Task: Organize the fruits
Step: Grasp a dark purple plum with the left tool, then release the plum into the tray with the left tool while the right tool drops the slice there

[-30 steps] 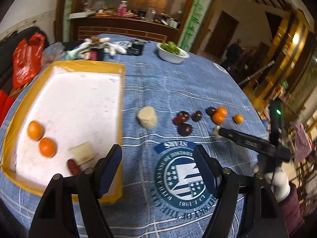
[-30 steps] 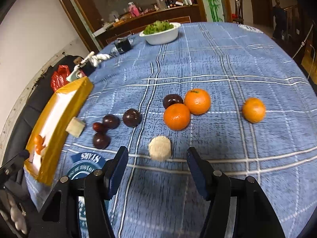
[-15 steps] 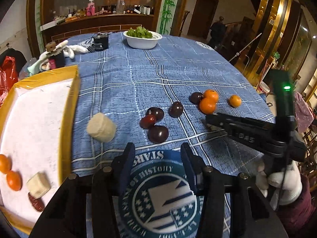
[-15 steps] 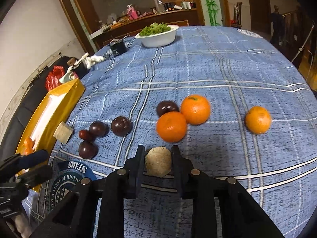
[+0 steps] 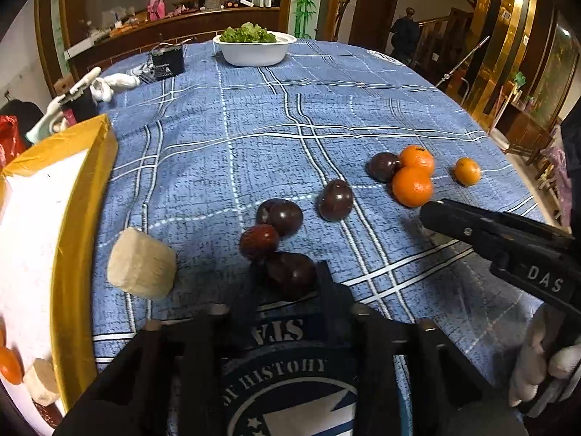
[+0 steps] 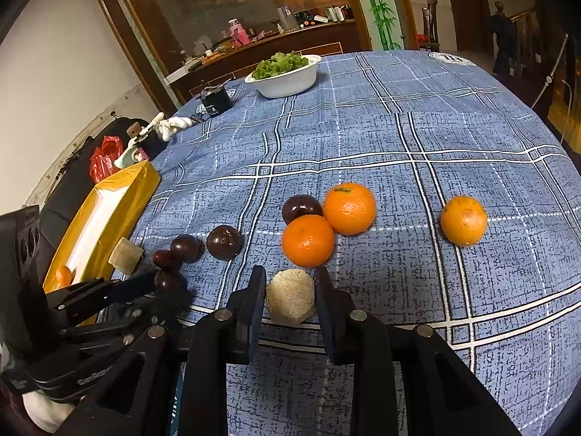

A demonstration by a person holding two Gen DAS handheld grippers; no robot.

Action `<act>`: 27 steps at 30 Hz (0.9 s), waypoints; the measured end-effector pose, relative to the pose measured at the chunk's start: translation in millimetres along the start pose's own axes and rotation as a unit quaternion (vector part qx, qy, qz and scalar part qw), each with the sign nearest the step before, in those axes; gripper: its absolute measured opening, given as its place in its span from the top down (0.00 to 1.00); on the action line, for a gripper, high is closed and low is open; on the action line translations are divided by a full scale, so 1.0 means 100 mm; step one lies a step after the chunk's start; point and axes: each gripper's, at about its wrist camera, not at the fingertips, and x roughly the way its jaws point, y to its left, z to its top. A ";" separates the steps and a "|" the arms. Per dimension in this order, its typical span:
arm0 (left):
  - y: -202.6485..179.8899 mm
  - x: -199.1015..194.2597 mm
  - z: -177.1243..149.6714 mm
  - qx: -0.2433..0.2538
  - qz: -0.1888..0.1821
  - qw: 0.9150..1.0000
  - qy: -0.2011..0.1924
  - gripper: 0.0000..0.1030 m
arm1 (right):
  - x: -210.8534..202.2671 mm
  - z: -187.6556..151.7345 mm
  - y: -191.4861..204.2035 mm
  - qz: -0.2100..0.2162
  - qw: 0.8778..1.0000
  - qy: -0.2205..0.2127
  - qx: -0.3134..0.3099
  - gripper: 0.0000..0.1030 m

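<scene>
My left gripper (image 5: 287, 283) is shut on a dark plum (image 5: 290, 274) on the blue cloth. A reddish fruit (image 5: 258, 241) and two more dark plums (image 5: 283, 216) (image 5: 336, 200) lie just beyond it. My right gripper (image 6: 289, 299) is shut on a pale beige lump (image 6: 290, 299) on the cloth. Three oranges (image 6: 308, 240) (image 6: 349, 208) (image 6: 463, 220) and a dark plum (image 6: 300, 208) lie beyond it. A second beige lump (image 5: 141, 268) sits beside the yellow-rimmed white tray (image 5: 78, 225), which holds an orange (image 5: 9, 365) and a beige piece (image 5: 41, 381).
A white bowl of greens (image 5: 254, 49) and a black box (image 5: 167, 63) stand at the far side of the table. White gloves and a dark object (image 5: 78, 98) lie behind the tray. The table edge curves away on the right.
My left gripper moved forward to the fruits and shut on the near dark plum. My right gripper closed on the beige lump and holds it still.
</scene>
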 end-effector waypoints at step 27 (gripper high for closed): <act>1.19 -1.44 -0.44 -0.157 0.028 0.979 -0.125 0.75 | -0.25 0.05 0.05 0.003 0.999 -0.048 0.016 0.72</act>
